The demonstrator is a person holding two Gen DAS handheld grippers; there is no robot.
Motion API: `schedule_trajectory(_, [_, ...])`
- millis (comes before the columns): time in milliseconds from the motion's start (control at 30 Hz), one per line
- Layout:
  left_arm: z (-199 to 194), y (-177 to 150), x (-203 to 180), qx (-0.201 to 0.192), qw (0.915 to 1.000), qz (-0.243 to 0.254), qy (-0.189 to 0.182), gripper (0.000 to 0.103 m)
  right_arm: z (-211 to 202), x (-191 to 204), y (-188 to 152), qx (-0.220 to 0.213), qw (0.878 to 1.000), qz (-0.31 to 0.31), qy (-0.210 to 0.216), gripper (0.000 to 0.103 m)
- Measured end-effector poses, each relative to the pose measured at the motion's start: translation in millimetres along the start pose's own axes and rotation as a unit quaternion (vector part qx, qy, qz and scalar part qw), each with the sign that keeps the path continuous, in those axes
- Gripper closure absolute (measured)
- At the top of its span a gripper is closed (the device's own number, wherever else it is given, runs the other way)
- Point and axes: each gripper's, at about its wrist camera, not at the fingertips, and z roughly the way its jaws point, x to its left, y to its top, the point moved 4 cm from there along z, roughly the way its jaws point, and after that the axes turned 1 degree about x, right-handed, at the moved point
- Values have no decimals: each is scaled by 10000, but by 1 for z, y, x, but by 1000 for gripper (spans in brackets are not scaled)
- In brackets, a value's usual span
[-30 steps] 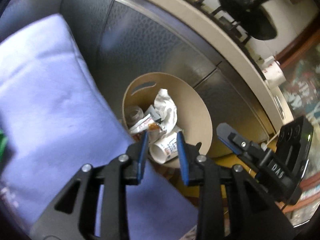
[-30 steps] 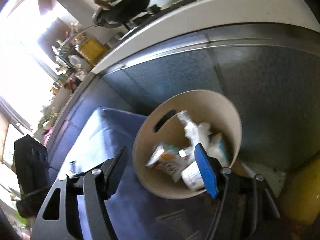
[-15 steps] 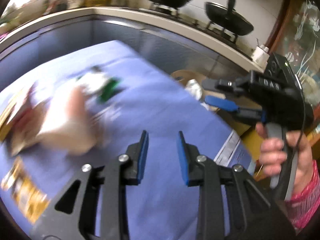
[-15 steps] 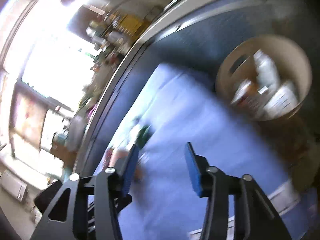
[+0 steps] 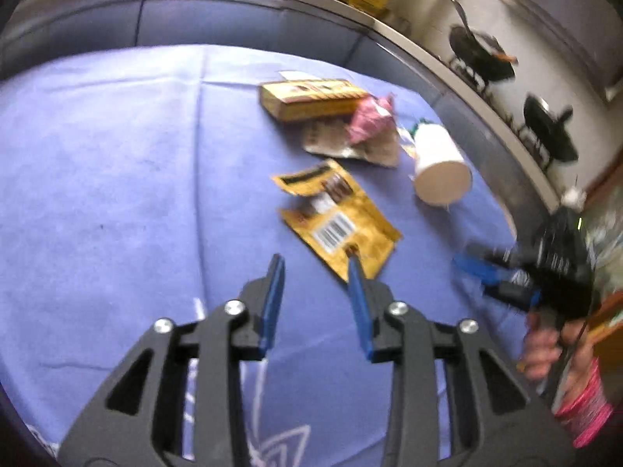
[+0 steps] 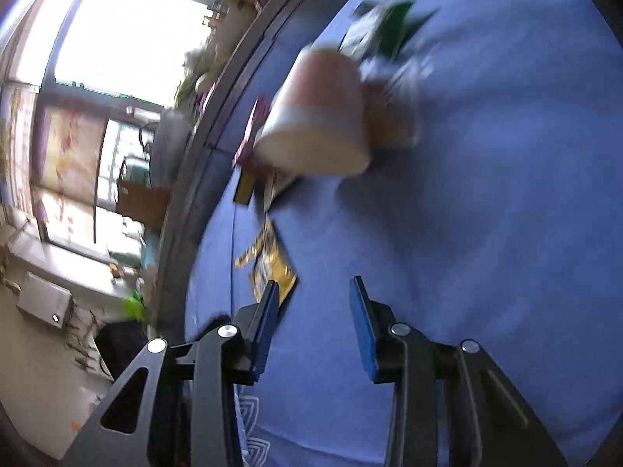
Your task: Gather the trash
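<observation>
While my left jaws (image 5: 315,272) stand parted with nothing between them, having just opened a little wider, they hang above the blue cloth (image 5: 117,194) that covers the counter. Just past their right tip, at about one o'clock, lies a flattened yellow wrapper (image 5: 337,218), its long axis running from ten o'clock to four o'clock, barcode end nearest me. Further out at one o'clock a white paper cup (image 5: 440,163) lies on its side, its wide open mouth turned toward five o'clock and its narrow base toward eleven. Beyond it at twelve o'clock sits a yellow box (image 5: 311,99), long axis roughly nine to three, with a crumpled pink wrapper (image 5: 370,118) and a silvery flat packet (image 5: 350,142) against its near side. My right jaws (image 6: 313,284) have just been closing, yet they are parted and empty. In the right wrist view the cup (image 6: 319,116) is blurred at twelve o'clock, and the yellow wrapper (image 6: 272,264) lies just beyond the left tip. My right hand (image 5: 553,350) shows at three o'clock in the left view, around its black handle.
</observation>
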Motion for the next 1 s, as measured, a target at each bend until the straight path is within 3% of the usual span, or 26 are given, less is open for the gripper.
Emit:
schedule_trajectory(167, [21, 18, 12, 92, 9988, -321, -363, 69, 22, 10, -6, 169, 9998, -49, -34, 66])
schedule_trajectory(367, [50, 36, 12, 369, 9964, -364, -675, 69, 41, 26, -1, 166, 9995, -238, -91, 66])
schedule_trajectory(567, [58, 43, 13, 342, 9948, -436, -849, 69, 61, 37, 6, 186, 9987, -465, -68, 68])
schedule_trajectory(633, [58, 44, 13, 308, 9949, -432, -853, 69, 67, 39, 7, 238, 9981, -555, -140, 82])
schedule_trajectory(667, [58, 44, 13, 279, 9953, -429, -821, 69, 71, 39, 6, 299, 9977, -585, -190, 94])
schedule_trajectory(767, [56, 46, 16, 286, 9954, -481, -778, 69, 73, 32, 5, 356, 9982, -464, -95, 102])
schedule_trajectory(867, [44, 42, 31, 288, 9892, -970, -1063, 59, 64, 25, 5, 254, 9994, -205, 121, 103])
schedule_trajectory(933, [34, 37, 42, 174, 9865, -1207, -1094, 47, 59, 18, 5, 245, 9988, 145, 390, 103])
schedule_trajectory(1000, [25, 30, 49, 175, 9831, -1394, -1174, 44, 55, 11, 4, 238, 9961, 504, 689, 103])
